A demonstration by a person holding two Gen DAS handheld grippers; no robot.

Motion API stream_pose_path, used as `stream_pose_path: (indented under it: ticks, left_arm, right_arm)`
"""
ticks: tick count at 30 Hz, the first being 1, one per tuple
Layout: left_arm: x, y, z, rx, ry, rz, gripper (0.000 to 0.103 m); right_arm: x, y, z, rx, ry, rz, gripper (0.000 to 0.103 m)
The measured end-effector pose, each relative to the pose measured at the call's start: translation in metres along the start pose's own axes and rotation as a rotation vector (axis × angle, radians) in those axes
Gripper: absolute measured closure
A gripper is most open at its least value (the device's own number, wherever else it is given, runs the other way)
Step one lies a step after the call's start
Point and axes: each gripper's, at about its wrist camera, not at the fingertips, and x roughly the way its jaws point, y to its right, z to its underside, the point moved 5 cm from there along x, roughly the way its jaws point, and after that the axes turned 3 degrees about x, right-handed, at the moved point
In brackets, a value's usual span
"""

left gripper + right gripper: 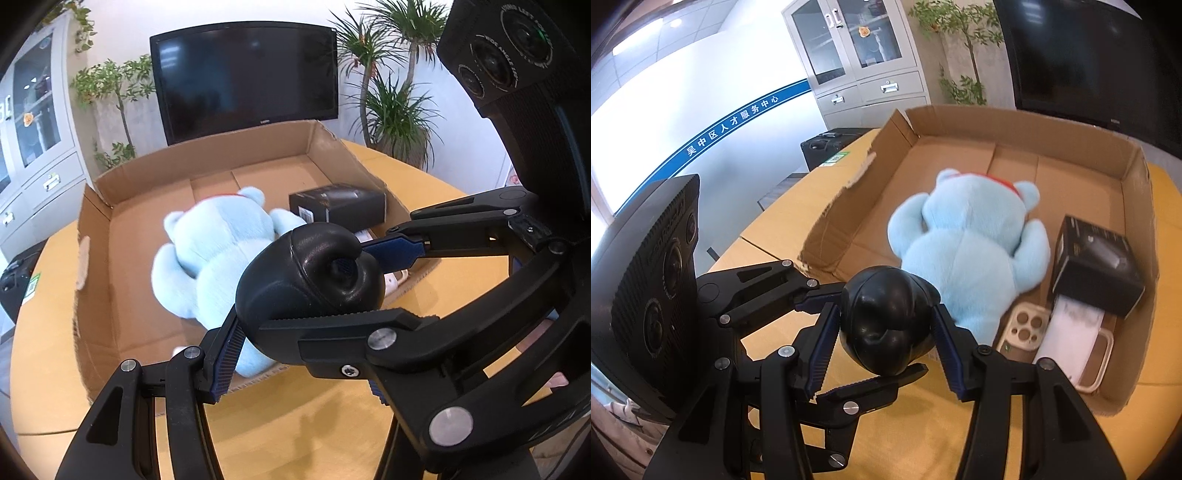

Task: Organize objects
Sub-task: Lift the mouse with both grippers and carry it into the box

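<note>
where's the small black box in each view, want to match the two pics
Left wrist view: the small black box lies right of centre, in the cardboard box's far right corner, beyond the plush's feet.
Right wrist view: the small black box sits at the right edge, against the carton's right wall, above the phone case.
Shared landmark: the light blue plush, directly left of the black box in both views.

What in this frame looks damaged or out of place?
The cardboard box has a torn, ragged left wall, its surface paper peeled. The blue plush bear lies face down inside. Nothing looks spilled.
</note>
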Motion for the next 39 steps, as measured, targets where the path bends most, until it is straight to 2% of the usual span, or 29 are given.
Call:
stream_pose_path:
  ticks: [13, 26, 39]
  left_arm:
    - [-0.003, -0.037, -0.016, -0.048, -0.006, -0.014, 0.046]
    - [0.031, -0.069, 0.003, -0.145, -0.053, 0.029, 0.046]
    - [0.047, -0.094, 0.02, -0.212, -0.073, 0.061, 0.046]
  right_arm:
    - [0.013, -0.012, -0.034, -0.032, 0.017, -0.009, 0.054]
    - [0.059, -0.007, -0.04, -0.014, -0.03, -0.013, 0.054]
    - [0.089, -0.011, -0.043, -0.021, -0.067, -0.001, 0.055]
